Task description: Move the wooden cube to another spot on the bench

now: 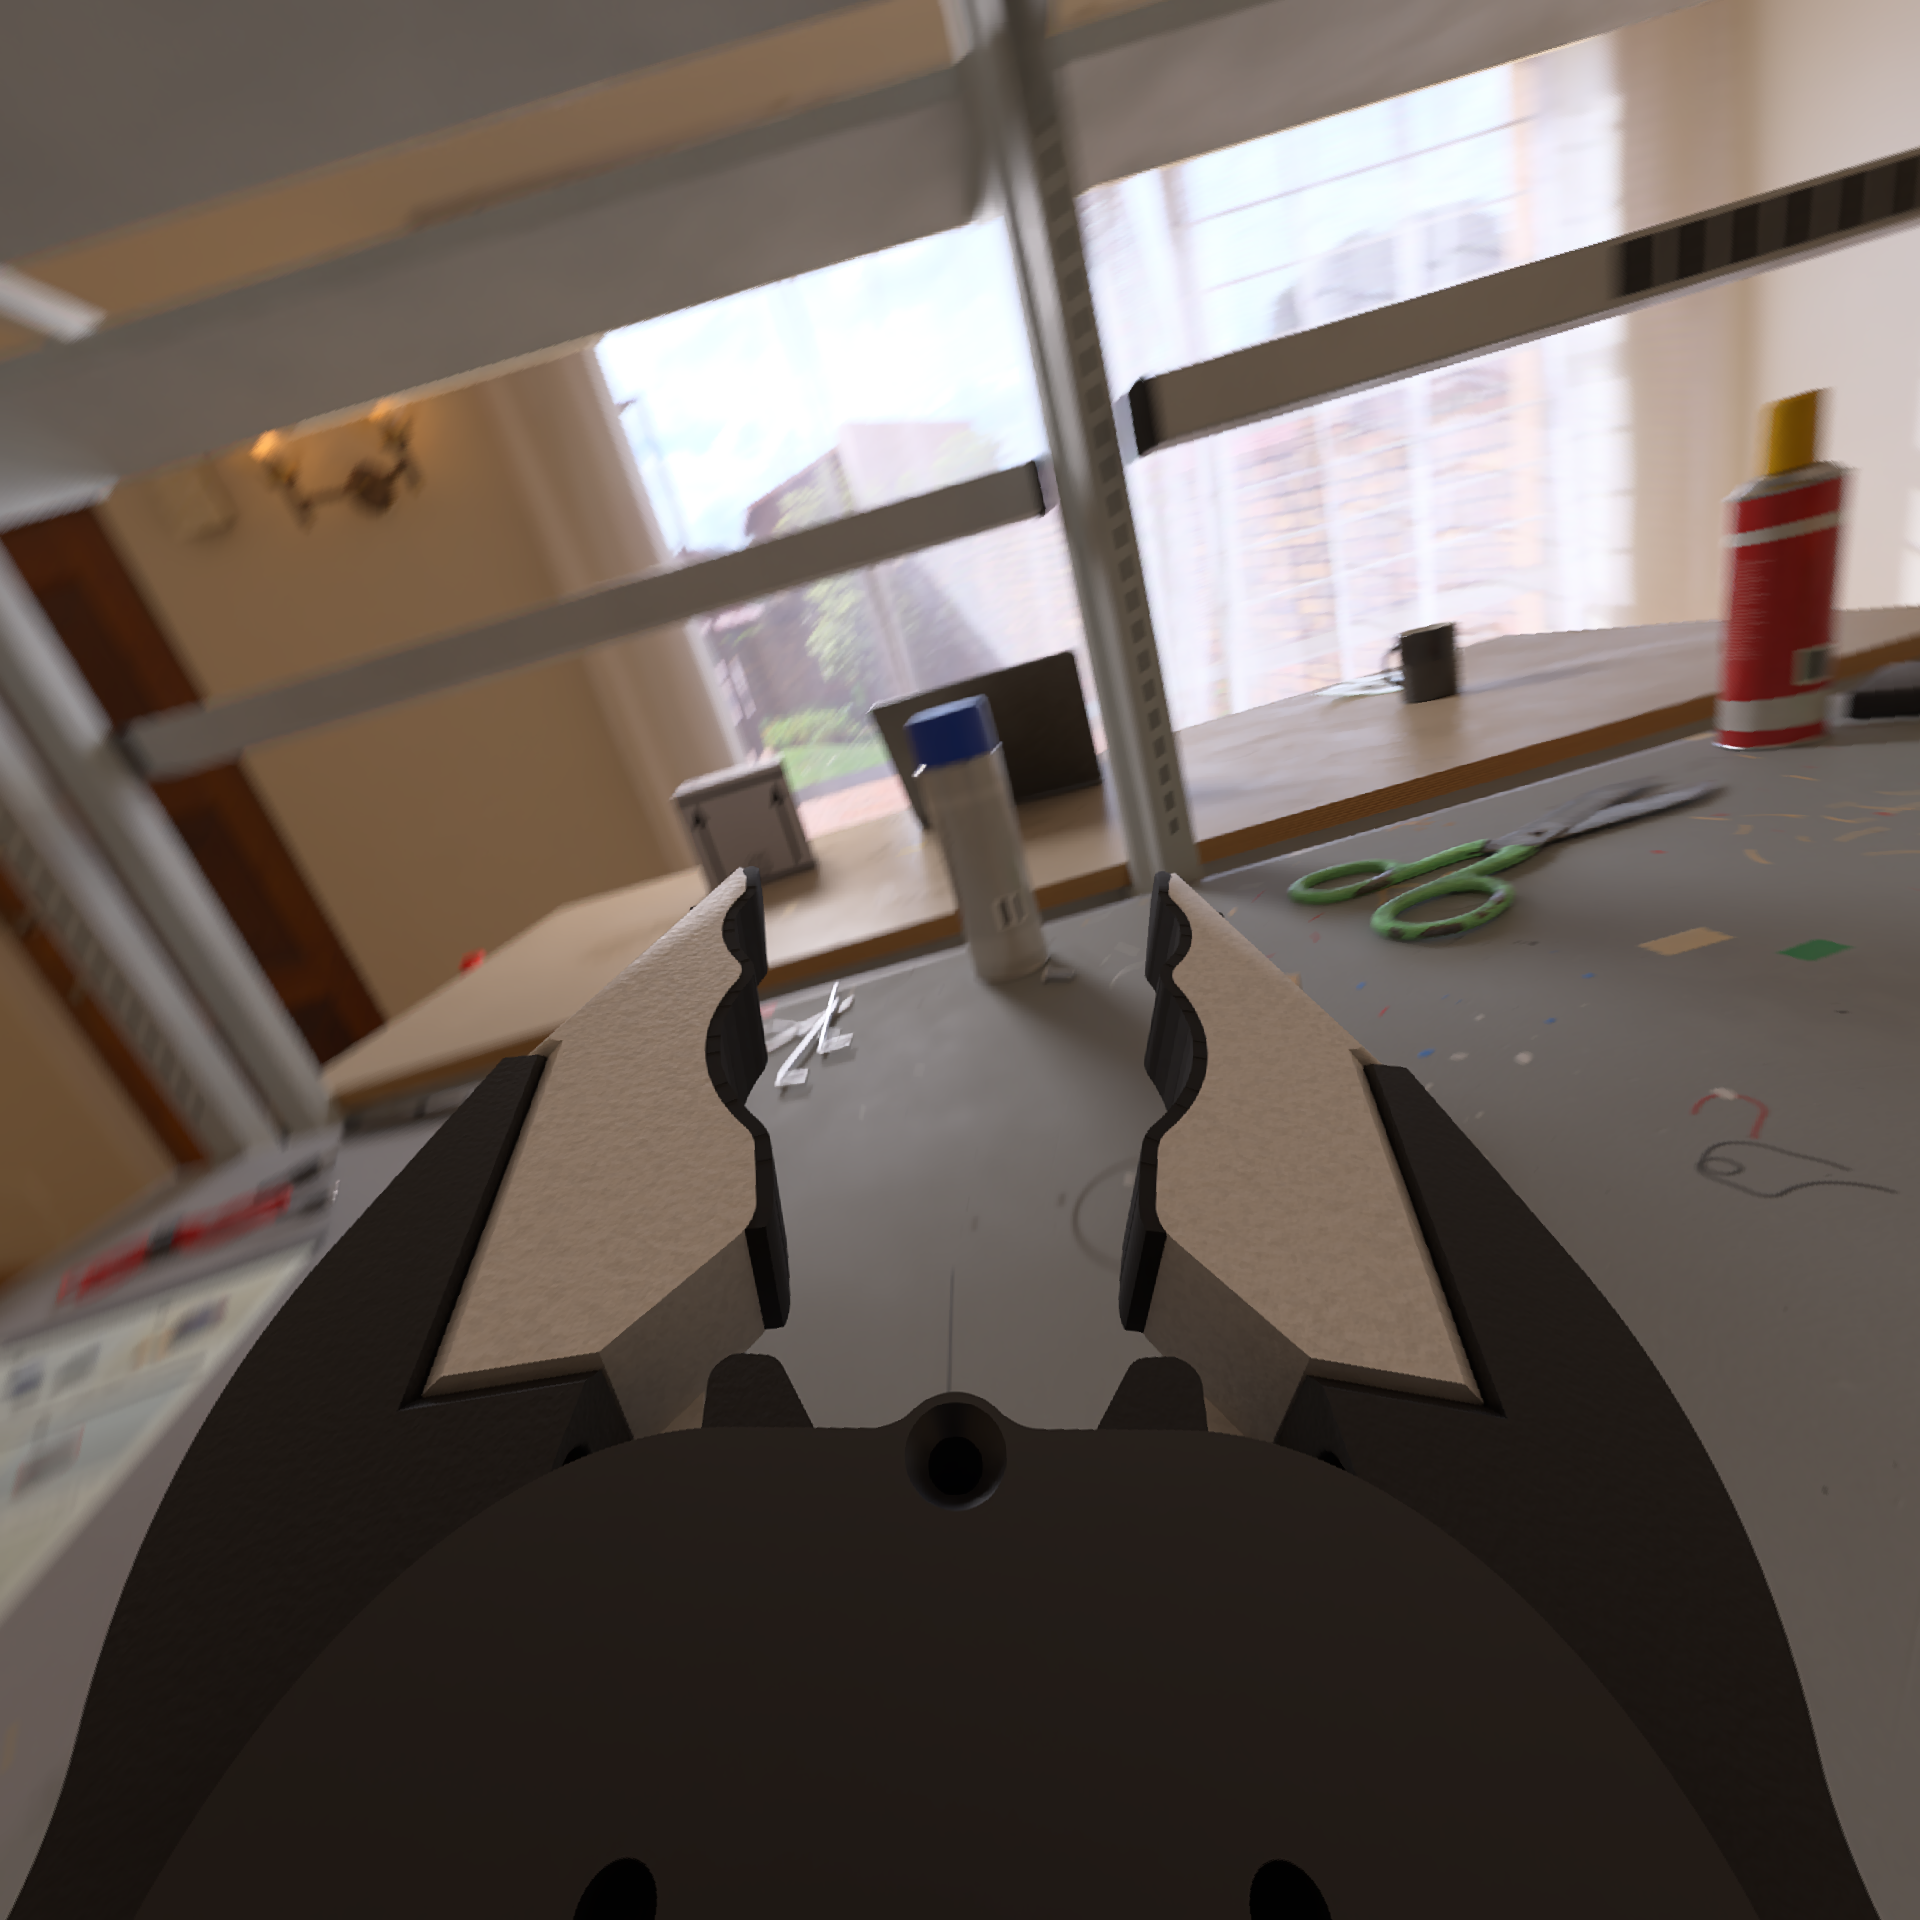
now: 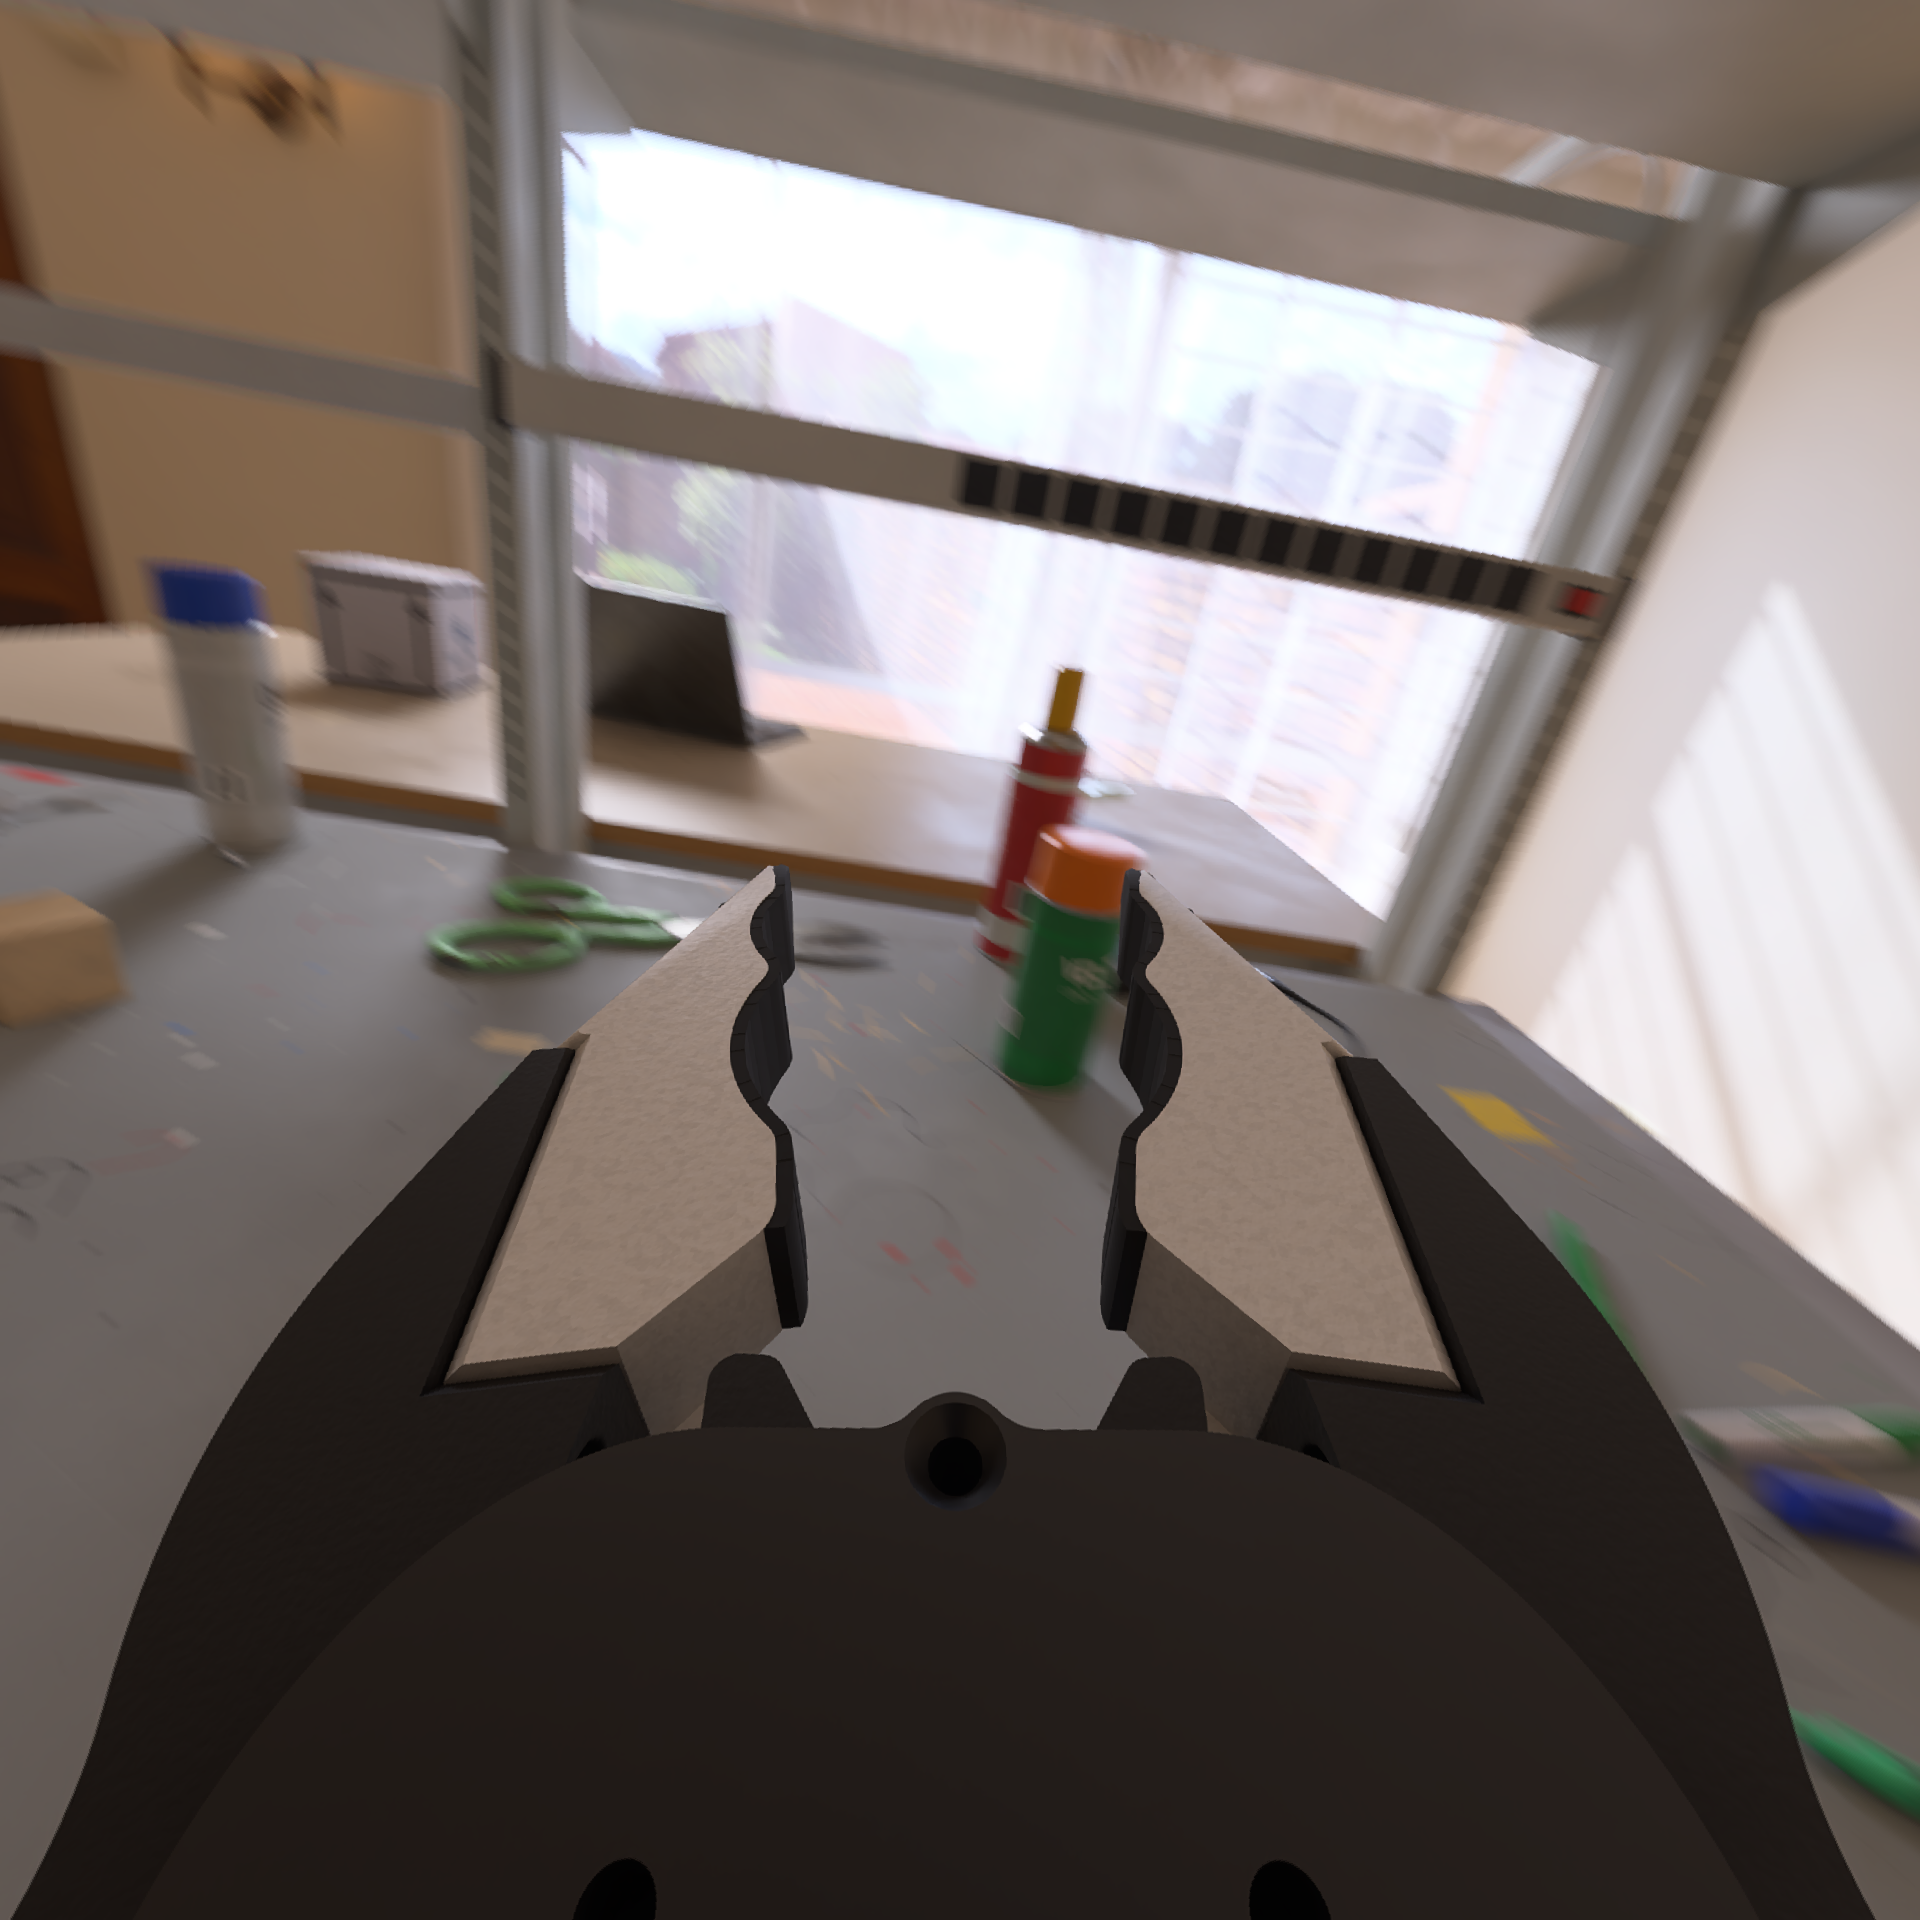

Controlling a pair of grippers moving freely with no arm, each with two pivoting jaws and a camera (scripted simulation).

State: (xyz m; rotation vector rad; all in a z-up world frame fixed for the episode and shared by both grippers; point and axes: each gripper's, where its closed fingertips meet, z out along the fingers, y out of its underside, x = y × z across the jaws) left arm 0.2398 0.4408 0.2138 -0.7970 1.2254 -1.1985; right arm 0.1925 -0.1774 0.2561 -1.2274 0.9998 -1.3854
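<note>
I see my left gripper [image 1: 956,894] with its fingers spread wide, holding nothing above the bench [image 1: 1558,1091]. My right gripper [image 2: 956,894] gapes equally empty (the wooden cube [image 2: 52,961] sits far left, untouched).

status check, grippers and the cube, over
Left gripper open, empty. Right gripper open, empty. Wooden cube untouched on the bench, far left in the right view. Green scissors lie near it.

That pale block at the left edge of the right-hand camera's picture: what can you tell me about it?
The wooden cube is a pale tan block with smooth plain faces and soft edges. It sits flat on the grey bench, partly cut off by the picture's edge. Nothing touches it; the green scissors lie apart to its right. The other camera does not show it.
</note>
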